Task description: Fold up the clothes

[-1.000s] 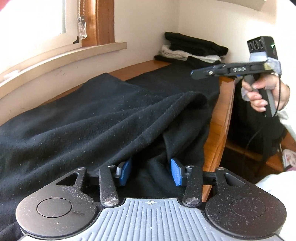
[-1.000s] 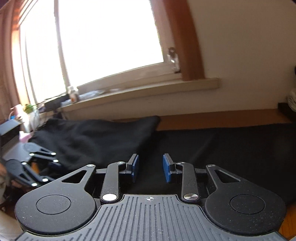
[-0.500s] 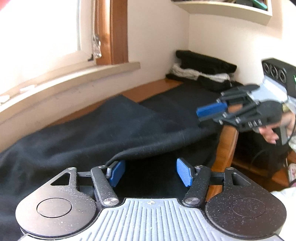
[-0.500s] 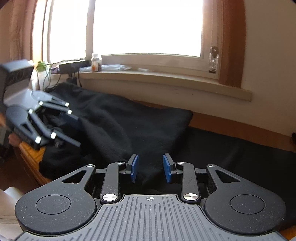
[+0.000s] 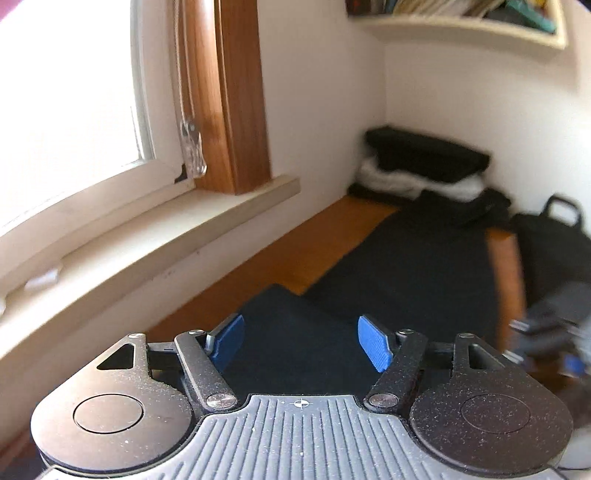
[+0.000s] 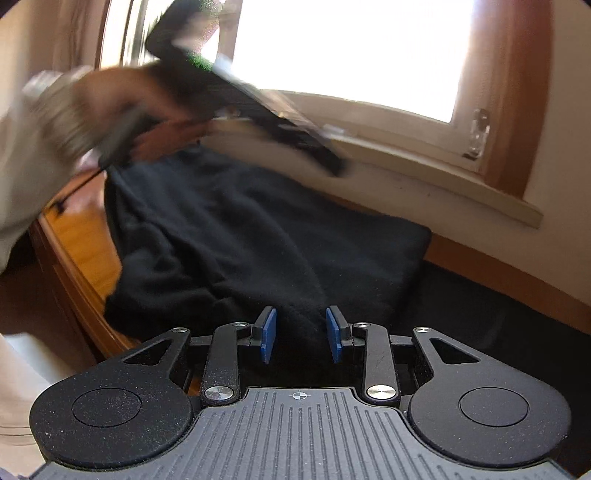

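A black garment (image 6: 240,243) lies folded over on a wooden table (image 6: 77,236), on a flat black cloth (image 5: 413,266). In the left wrist view only the garment's folded corner (image 5: 284,314) shows. My left gripper (image 5: 301,341) hangs above that corner with its jaws opening and nothing between the blue pads. From the right wrist view the left gripper (image 6: 332,162) is a blur in a hand, high over the garment near the sill. My right gripper (image 6: 300,338) stands open just over the garment's near fold, pads apart and not pressing on the cloth.
A stack of folded black and white clothes (image 5: 421,166) sits in the far corner of the table. A window sill (image 5: 155,229) runs along the wall. A black bag (image 5: 554,243) stands past the table's right edge, and a shelf (image 5: 461,22) hangs above.
The left gripper let go of the garment's edge, widened its jaws, and rose away toward the far corner. The right gripper swung left over the garment and rolled.
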### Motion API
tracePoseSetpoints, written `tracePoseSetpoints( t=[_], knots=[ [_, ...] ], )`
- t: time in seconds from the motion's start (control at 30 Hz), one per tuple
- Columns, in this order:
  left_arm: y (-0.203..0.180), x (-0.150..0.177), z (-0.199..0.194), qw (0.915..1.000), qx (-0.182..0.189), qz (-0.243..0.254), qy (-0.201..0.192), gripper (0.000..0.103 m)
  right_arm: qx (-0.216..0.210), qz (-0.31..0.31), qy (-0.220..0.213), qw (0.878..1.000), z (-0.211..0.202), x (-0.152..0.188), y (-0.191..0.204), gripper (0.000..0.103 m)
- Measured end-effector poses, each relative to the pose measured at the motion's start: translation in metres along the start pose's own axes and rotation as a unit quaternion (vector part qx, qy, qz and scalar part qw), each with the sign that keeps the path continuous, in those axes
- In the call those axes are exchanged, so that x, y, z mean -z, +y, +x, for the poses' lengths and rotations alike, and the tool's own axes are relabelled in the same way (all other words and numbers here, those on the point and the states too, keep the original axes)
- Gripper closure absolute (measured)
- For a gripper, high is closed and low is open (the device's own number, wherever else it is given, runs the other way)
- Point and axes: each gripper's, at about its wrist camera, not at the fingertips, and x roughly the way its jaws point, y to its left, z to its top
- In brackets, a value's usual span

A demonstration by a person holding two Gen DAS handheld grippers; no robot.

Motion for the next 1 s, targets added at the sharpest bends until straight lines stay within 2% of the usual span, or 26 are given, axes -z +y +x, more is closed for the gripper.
tracePoseSetpoints(
  t=[0.2,0.3,0.37,0.53,0.57,0.6,0.63,0.67,0.7,0.8,0.93,1.0],
  knots=[
    [0.033,-0.008,0.095,0.9984,0.005,-0.012,0.055,0.031,-0.003,-0.002,0.013,1.0,0.007,0.003,-0.002,0.07],
    [0.048,-0.005,0.118,0.9969,0.006,-0.021,0.076,0.032,-0.011,-0.006,0.013,1.0,0.005,0.005,-0.001,0.068],
    [0.058,-0.006,0.126,0.9959,0.019,-0.037,0.081,0.034,-0.015,-0.007,0.014,1.0,0.004,0.006,-0.002,0.065],
    [0.063,-0.004,0.131,0.9938,0.05,-0.05,0.086,0.055,0.003,-0.023,0.014,1.0,0.002,0.01,-0.002,0.067],
    [0.061,-0.003,0.132,0.9938,0.051,-0.046,0.087,0.058,0.008,-0.018,0.008,1.0,0.002,0.011,-0.004,0.077],
    [0.061,-0.001,0.131,0.9938,0.053,-0.044,0.087,0.068,0.013,-0.011,-0.001,1.0,0.0,0.011,-0.005,0.097],
    [0.059,-0.002,0.131,0.994,0.053,-0.042,0.086,0.081,0.018,-0.003,-0.01,1.0,-0.002,0.012,-0.007,0.097],
    [0.056,-0.002,0.132,0.9941,0.053,-0.04,0.085,0.085,0.023,0.005,-0.02,1.0,-0.004,0.012,-0.008,0.097],
    [0.055,-0.004,0.129,0.9946,0.054,-0.04,0.079,0.094,0.027,0.013,-0.029,0.999,-0.007,0.012,-0.01,0.098],
    [0.053,-0.009,0.12,0.9958,0.058,-0.045,0.055,0.096,0.047,0.033,-0.067,0.996,-0.018,0.014,-0.012,0.099],
    [0.061,-0.026,0.098,0.9932,0.076,-0.088,0.002,0.097,0.09,0.057,-0.12,0.987,-0.039,0.02,-0.017,0.099],
    [0.059,-0.037,0.095,0.9931,0.069,-0.093,-0.017,0.097,0.109,0.066,-0.138,0.982,-0.049,0.026,-0.02,0.099]
  ],
)
